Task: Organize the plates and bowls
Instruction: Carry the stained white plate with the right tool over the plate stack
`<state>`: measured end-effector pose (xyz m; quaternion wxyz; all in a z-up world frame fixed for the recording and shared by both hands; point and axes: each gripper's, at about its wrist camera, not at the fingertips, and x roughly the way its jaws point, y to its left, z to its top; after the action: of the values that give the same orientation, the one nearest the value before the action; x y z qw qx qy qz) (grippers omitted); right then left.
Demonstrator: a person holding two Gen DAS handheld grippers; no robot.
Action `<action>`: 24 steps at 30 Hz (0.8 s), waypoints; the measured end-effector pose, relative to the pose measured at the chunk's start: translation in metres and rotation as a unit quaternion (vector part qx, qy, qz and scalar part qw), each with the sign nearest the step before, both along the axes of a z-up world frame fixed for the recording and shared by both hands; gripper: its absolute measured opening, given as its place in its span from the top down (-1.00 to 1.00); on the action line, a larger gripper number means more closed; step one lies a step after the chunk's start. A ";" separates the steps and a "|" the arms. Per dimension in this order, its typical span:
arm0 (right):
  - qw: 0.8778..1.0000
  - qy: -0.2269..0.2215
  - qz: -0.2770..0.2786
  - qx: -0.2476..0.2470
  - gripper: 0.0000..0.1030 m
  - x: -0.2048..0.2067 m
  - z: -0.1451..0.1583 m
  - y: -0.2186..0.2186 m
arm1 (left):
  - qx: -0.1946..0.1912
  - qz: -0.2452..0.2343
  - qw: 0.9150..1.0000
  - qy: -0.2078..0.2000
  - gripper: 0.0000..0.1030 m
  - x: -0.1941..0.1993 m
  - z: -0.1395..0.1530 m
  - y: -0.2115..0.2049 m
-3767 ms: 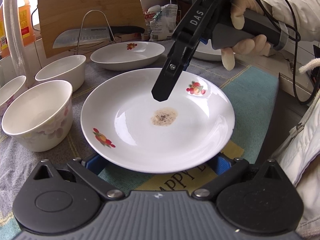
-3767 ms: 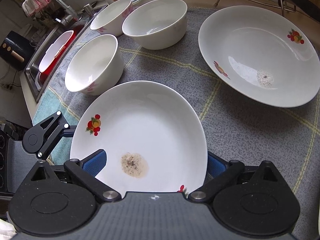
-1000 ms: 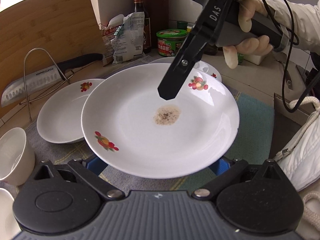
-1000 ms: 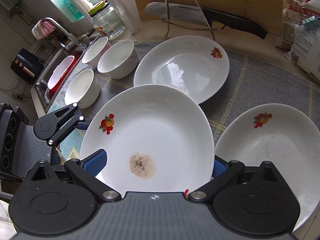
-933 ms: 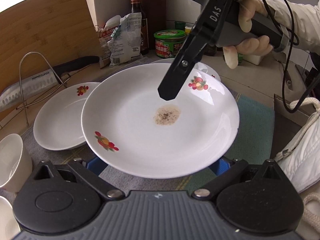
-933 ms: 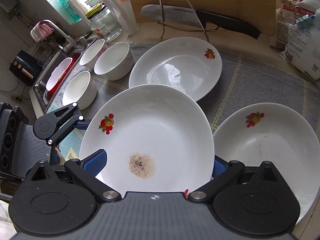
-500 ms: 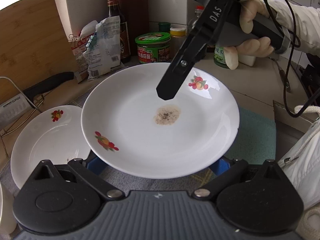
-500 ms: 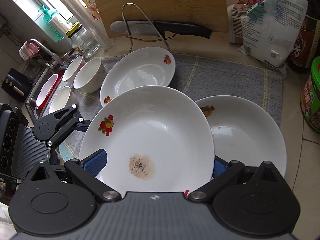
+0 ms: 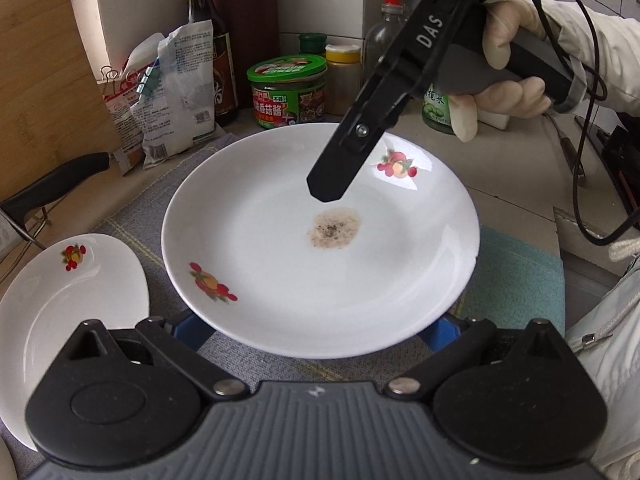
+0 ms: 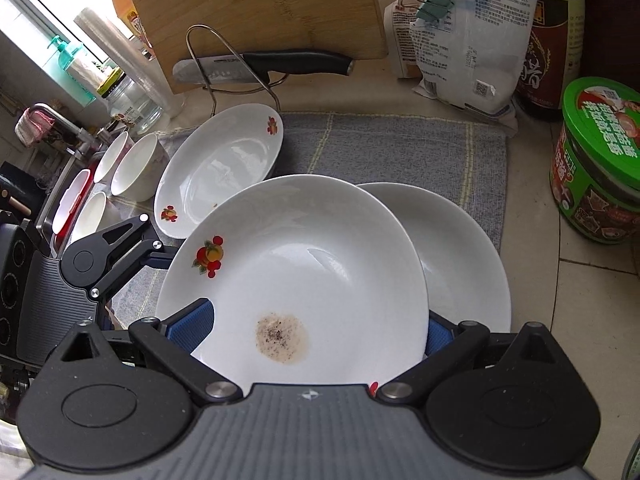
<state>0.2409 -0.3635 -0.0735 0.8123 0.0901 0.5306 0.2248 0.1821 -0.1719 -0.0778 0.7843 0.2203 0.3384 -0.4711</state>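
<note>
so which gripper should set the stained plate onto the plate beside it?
Right, probably. The right gripper looks straight over the plate on the mat, which the stained plate already overlaps; the left gripper holds the far rim.

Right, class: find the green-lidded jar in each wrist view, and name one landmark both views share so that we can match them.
Left wrist view: the green-lidded jar stands at top centre, behind the stained plate.
Right wrist view: the jar is at the right edge, on the counter beside the grey mat.
Shared landmark: the brown stain on the held plate.
</note>
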 end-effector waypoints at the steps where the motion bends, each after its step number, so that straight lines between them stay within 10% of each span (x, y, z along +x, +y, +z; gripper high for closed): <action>1: 1.000 0.001 0.000 0.000 -1.00 0.001 -0.001 -0.001 | 0.002 -0.001 1.000 0.001 -0.97 0.001 -0.001 -0.001; 24: 0.999 0.019 -0.027 -0.007 -1.00 -0.002 -0.017 -0.018 | 0.055 -0.027 0.998 0.003 -0.98 0.019 -0.005 -0.023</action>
<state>0.2392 -0.3812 -0.0900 0.8086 0.1027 0.5449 0.1969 0.2006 -0.1946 -0.0825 0.7570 0.2708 0.3597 -0.4736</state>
